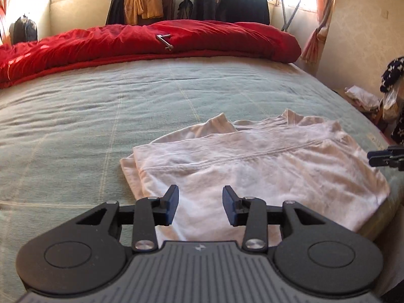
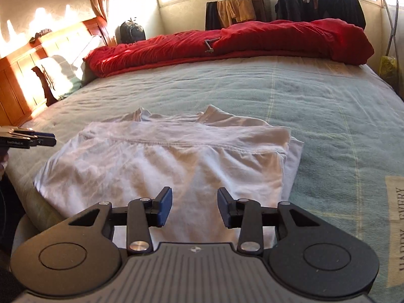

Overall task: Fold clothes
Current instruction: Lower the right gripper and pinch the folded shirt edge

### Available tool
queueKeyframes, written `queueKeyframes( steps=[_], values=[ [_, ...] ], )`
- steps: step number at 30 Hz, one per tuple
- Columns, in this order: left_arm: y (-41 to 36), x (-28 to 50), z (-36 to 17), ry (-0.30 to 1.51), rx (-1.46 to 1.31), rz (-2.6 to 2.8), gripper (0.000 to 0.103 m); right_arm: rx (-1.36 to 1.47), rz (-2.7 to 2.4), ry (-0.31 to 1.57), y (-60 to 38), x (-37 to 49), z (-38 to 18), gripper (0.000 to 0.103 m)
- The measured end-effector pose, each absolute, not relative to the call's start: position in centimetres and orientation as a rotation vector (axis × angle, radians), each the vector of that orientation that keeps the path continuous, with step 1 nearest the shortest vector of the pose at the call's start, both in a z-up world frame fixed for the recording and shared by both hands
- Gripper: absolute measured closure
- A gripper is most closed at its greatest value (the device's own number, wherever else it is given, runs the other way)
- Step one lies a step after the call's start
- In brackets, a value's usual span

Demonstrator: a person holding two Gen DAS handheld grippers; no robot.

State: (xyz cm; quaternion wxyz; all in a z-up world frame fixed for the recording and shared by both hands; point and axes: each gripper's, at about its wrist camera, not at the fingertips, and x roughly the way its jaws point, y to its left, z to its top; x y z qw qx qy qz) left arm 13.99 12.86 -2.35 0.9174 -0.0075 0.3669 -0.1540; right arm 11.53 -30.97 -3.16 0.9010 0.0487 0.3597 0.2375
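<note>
A white garment [image 1: 252, 166] lies partly folded on the pale green bedspread [image 1: 101, 106], its hem folded over toward the far side. My left gripper [image 1: 200, 208] is open and empty, hovering over the garment's near edge. In the right wrist view the same garment [image 2: 176, 161] lies ahead, and my right gripper [image 2: 195, 207] is open and empty above its near edge. The right gripper's tip shows at the right edge of the left wrist view [image 1: 386, 157]; the left gripper's tip shows at the left edge of the right wrist view [image 2: 30, 139].
A red duvet [image 1: 151, 43] is bunched along the far side of the bed, with a small metal object [image 1: 165, 41] on it. Dark clothes hang on a rack [image 1: 232, 0] by the window. A wooden headboard [image 2: 30, 63] and pillows [image 2: 58, 75] stand at the left.
</note>
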Motion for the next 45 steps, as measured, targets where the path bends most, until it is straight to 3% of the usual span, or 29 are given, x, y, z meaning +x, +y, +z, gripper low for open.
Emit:
queueKeyframes(
  steps=[7,11,16,25,28,32,34,36,40,43,45],
  values=[
    [14.6,15.0,-6.5,0.818,-0.059,-0.224,0.065,0.172,0.419,0.779,-32.3,12.4,-5.9,0.06],
    [12.9,13.6,-4.6,0.782,0.122,-0.139,0.064,0.205,0.355,0.767,-34.7,11.2,-5.0,0.059],
    [12.6,15.5,-2.8,0.716,0.013,-0.262,0.054,0.219,0.331,0.676,-34.8,12.7,-3.0,0.052],
    [10.8,19.7,-6.1,0.769,-0.036,-0.264,0.053,0.185,0.253,0.682,-31.3,17.9,-5.6,0.048],
    [11.6,20.1,-6.9,0.762,-0.048,-0.243,0.052,0.152,0.155,0.675,-32.0,17.9,-6.1,0.056],
    [11.7,20.0,-5.6,0.71,-0.041,-0.151,0.052,0.169,0.084,0.631,-33.5,17.6,-5.1,0.055],
    [11.7,19.7,-4.8,0.669,-0.079,-0.174,0.048,0.232,0.132,0.637,-34.5,18.0,-4.8,0.055],
    [11.4,19.2,-4.5,0.647,-0.113,-0.197,0.036,0.265,0.158,0.647,-34.8,18.4,-5.0,0.055],
    [10.6,18.6,-4.4,0.644,-0.143,-0.214,0.033,0.255,0.143,0.71,-34.2,19.6,-6.8,0.055],
    [10.4,18.1,-4.9,0.676,-0.172,-0.221,0.031,0.182,0.132,0.683,-33.4,18.9,-6.6,0.082],
    [10.4,17.7,-5.2,0.689,-0.179,-0.215,0.03,0.126,0.118,0.677,-33.0,18.9,-6.5,0.083]
  ],
)
